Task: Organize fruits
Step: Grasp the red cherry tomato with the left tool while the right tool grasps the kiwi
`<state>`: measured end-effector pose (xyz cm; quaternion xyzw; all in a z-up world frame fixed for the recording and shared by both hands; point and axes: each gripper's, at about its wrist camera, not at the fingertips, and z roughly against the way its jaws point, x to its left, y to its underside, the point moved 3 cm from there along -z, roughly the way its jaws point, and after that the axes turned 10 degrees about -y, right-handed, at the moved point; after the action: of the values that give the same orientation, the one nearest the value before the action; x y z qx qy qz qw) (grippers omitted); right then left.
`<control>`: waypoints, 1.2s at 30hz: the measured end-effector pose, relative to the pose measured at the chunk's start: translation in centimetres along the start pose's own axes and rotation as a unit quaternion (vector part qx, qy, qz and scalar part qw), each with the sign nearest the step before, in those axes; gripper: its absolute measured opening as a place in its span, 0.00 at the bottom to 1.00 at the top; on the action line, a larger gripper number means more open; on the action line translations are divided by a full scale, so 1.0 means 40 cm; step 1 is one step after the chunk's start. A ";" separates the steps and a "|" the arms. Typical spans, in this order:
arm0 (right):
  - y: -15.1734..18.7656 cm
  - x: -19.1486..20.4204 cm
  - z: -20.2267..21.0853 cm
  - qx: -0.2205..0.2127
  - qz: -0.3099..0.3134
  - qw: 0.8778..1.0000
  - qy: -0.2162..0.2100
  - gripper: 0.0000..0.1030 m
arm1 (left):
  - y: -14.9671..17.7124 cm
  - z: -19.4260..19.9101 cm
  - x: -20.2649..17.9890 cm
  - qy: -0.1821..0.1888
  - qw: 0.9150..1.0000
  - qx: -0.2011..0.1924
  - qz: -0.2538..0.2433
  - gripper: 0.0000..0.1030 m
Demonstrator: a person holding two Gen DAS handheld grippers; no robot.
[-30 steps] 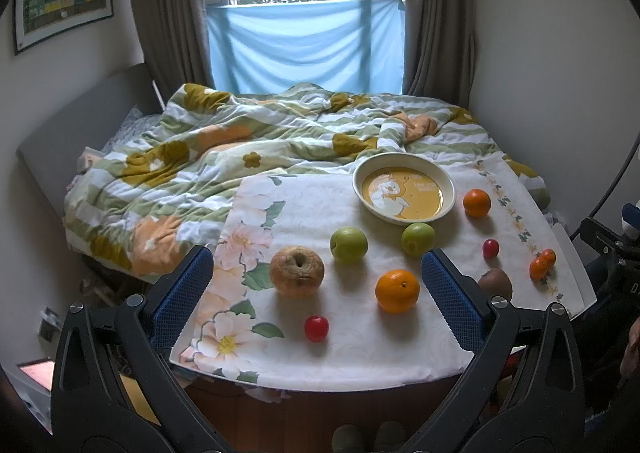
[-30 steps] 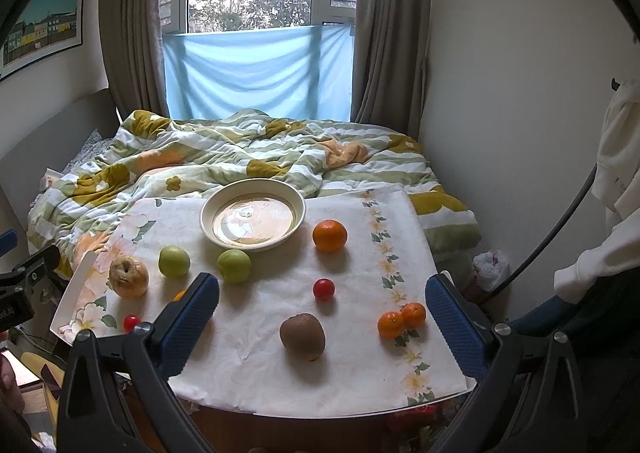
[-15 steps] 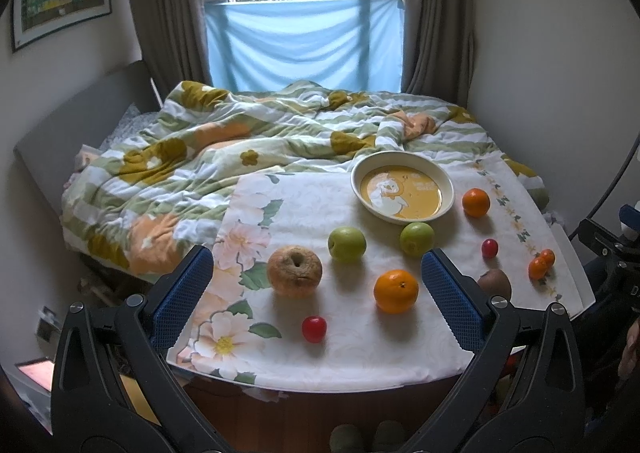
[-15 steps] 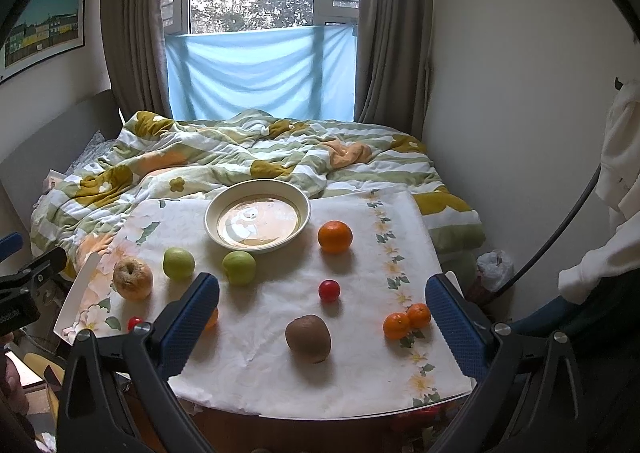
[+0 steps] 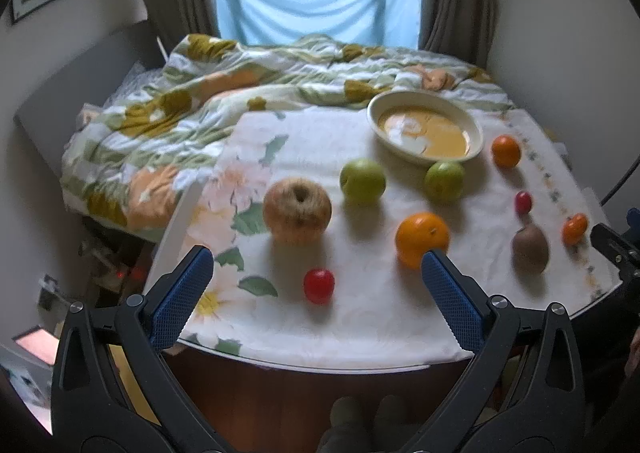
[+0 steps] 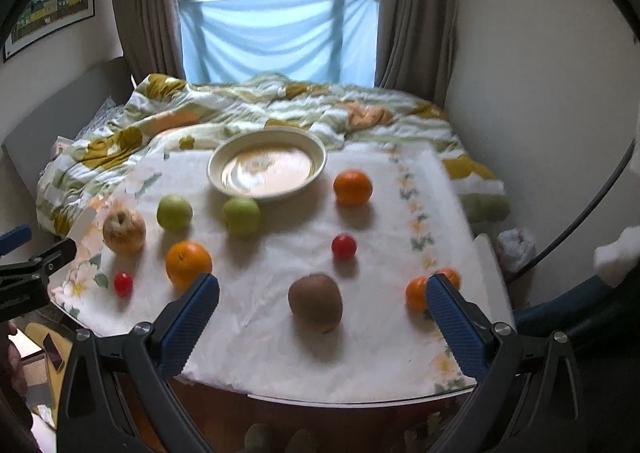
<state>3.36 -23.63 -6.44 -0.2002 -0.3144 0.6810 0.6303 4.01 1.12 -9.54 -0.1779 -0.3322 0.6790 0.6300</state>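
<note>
Fruit lies scattered on a table with a white flowered cloth (image 5: 360, 317). A cream bowl (image 5: 426, 126) (image 6: 267, 162) with a yellow inside stands at the far side, nothing in it. In the left wrist view a russet apple (image 5: 297, 210), two green apples (image 5: 362, 181) (image 5: 444, 181), a large orange (image 5: 422, 238) and a small red fruit (image 5: 319, 285) lie ahead of my open left gripper (image 5: 316, 267). In the right wrist view a brown kiwi (image 6: 315, 302), a red fruit (image 6: 344, 246), an orange (image 6: 353, 186) and two small tangerines (image 6: 418, 292) lie ahead of my open right gripper (image 6: 322, 289).
A bed with a rumpled flowered quilt (image 5: 224, 101) lies behind the table, up to the window with a blue sheet (image 6: 280, 37). Walls close in on both sides. The table's near wooden edge (image 5: 320, 369) is just below both grippers.
Both grippers have moved forward and down toward the table, so the fruit looks larger and closer. No fruit has moved. Both stay open.
</note>
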 end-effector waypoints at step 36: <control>0.106 -0.048 -0.273 0.090 -0.006 0.995 -0.029 0.83 | 0.124 -0.249 -0.047 0.012 0.996 0.081 -0.018 0.39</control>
<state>7.80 -23.64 -17.45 -0.1210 -0.2712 0.7085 0.6401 7.21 1.61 -20.36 -0.1279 -0.2715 0.6903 0.6583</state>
